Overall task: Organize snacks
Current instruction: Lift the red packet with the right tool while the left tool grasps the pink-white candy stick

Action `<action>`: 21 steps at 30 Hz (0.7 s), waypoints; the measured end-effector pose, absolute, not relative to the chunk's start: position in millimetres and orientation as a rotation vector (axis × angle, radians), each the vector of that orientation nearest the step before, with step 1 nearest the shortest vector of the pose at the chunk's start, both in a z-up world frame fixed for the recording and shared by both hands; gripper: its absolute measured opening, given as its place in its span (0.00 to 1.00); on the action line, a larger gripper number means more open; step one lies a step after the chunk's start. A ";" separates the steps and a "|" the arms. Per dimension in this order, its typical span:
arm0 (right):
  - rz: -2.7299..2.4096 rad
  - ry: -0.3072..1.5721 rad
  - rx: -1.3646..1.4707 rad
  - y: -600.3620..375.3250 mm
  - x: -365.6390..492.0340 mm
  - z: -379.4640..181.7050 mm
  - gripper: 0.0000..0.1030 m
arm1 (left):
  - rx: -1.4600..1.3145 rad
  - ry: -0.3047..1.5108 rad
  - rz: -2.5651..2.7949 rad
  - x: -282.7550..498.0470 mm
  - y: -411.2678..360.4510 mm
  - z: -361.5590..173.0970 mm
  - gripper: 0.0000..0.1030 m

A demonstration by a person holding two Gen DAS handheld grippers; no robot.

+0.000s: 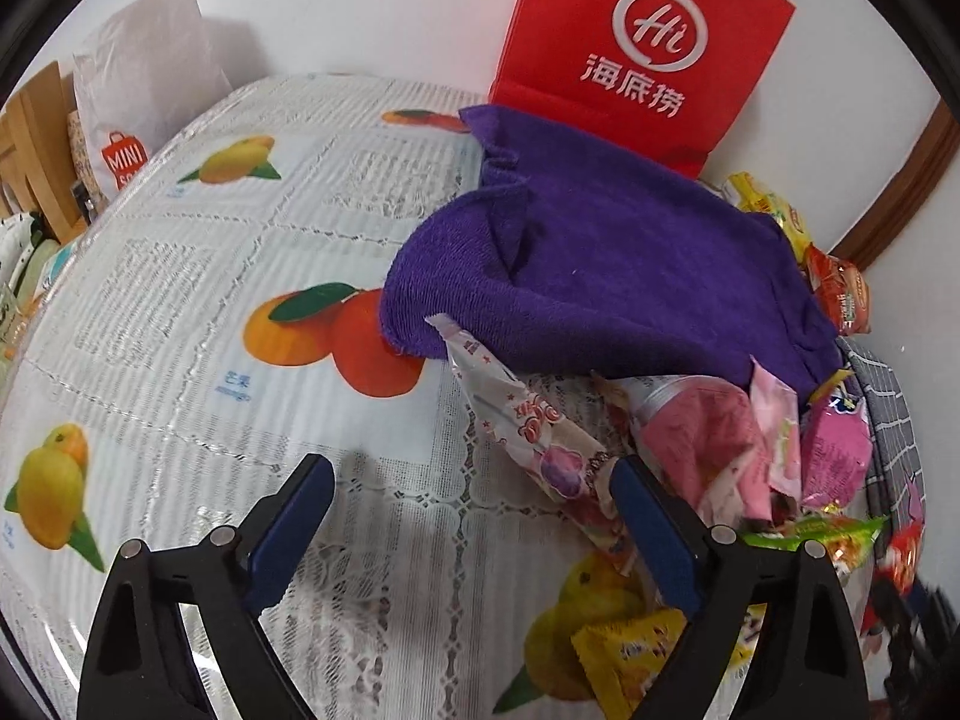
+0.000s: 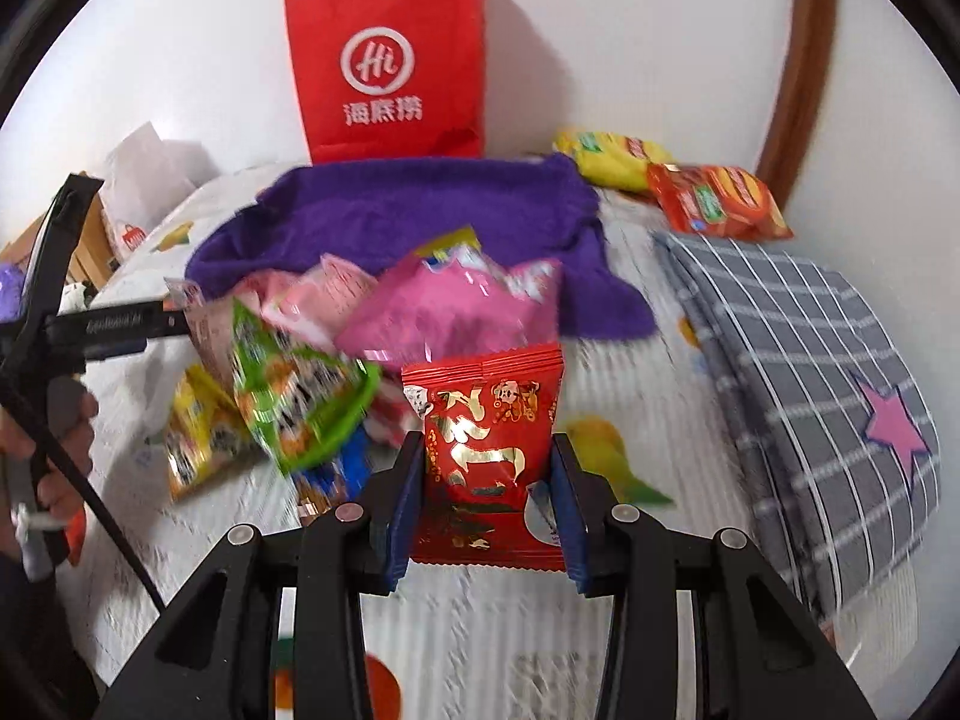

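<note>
My right gripper (image 2: 487,445) is shut on a red snack packet with gold characters (image 2: 489,420), which stands upright between the blue pads. Behind it lies a heap of snacks: a pink bag (image 2: 444,312), a green packet (image 2: 294,390) and a yellow packet (image 2: 198,438). My left gripper (image 1: 471,471) is open over the tablecloth at the left edge of that heap. A long pale lollipop packet (image 1: 528,420) lies slanted by its right finger (image 1: 651,528), not gripped. A pink bag (image 1: 696,444) and a yellow packet (image 1: 630,648) lie close by.
A purple towel (image 1: 600,258) lies behind the heap, and a red paper bag (image 2: 390,66) stands against the wall. A grey checked cloth with a pink star (image 2: 828,372) is at the right. Yellow and red packets (image 2: 714,198) sit by the wall. A hand (image 2: 66,420) holds the left gripper.
</note>
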State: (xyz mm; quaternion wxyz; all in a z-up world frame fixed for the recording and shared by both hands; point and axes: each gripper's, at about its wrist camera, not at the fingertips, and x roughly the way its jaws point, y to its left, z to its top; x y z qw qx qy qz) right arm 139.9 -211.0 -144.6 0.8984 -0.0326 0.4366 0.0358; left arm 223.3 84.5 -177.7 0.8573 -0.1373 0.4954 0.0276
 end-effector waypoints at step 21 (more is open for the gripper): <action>-0.016 0.976 -0.011 -213.1 131.5 -188.4 0.41 | -0.334 1.019 -0.075 223.8 77.3 -174.4 0.33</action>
